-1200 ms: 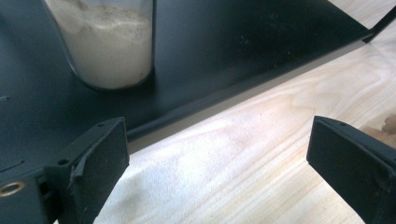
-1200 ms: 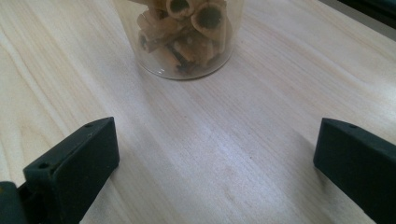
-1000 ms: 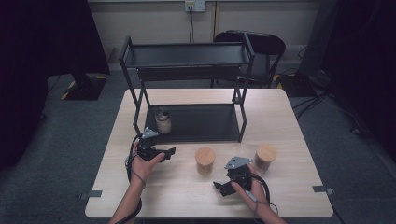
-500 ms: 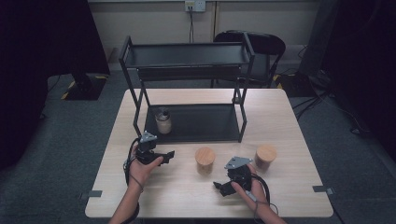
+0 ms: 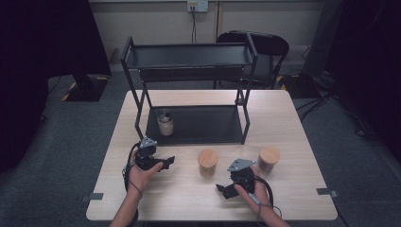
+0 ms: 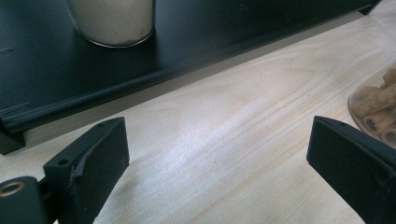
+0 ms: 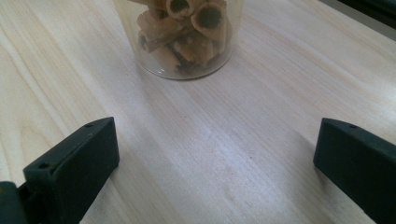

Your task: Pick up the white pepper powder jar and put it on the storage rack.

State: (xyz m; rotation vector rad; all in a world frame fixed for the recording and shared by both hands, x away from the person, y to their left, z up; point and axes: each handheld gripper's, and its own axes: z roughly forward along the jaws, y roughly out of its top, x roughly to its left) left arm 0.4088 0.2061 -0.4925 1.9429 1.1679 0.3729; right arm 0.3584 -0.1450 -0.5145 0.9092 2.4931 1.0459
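The middle jar [image 5: 208, 162] of rolled biscuits stands upright on the table [image 5: 293, 123], long axis vertical, just in front of the black rack [image 5: 189, 124]. The left gripper [image 5: 166, 162] and right gripper [image 5: 221, 190] flank it, both with jaws wide apart and empty.

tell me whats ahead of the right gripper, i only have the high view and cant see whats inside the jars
Observer: The right gripper is open, and straight ahead of its jaws stands a clear jar packed with brown tube-shaped pieces.
Operator: is anything between its jaws
Observer: No, just bare table; the jar stands clear of both jaws.
Operator: and the left one
Observer: The left gripper is open too, with nothing between its jaws. It faces the front edge of the black shelf, where a jar of pale contents stands on the bottom tier.
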